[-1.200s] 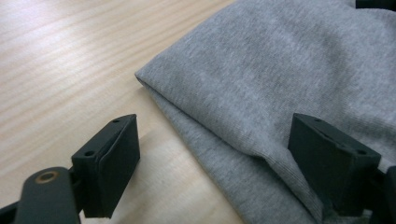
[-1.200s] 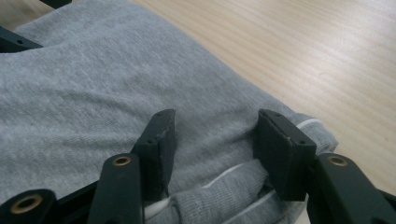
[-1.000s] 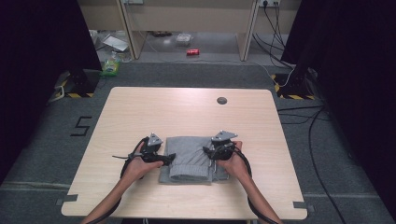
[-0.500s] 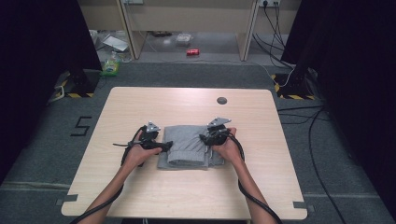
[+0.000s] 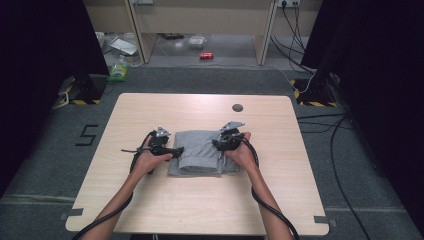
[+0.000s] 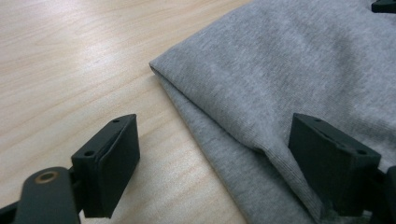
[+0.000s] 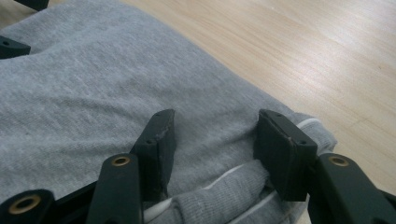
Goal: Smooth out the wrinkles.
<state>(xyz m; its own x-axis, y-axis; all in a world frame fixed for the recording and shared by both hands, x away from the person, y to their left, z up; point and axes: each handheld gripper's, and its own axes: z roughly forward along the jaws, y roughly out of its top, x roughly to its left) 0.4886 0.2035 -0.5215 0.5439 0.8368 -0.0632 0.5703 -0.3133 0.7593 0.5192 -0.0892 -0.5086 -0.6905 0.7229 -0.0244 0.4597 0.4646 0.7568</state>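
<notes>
a folded grey garment lies at the middle of a wooden table. the left gripper rests at its left edge, jaws wide apart astride the fold. the right gripper sits on its right side, jaws half open over a bunched fold with a white cord.

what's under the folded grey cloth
The wooden table lies under the grey cloth; a lower fold layer peeks out at its edge. Anything else beneath is covered.
</notes>
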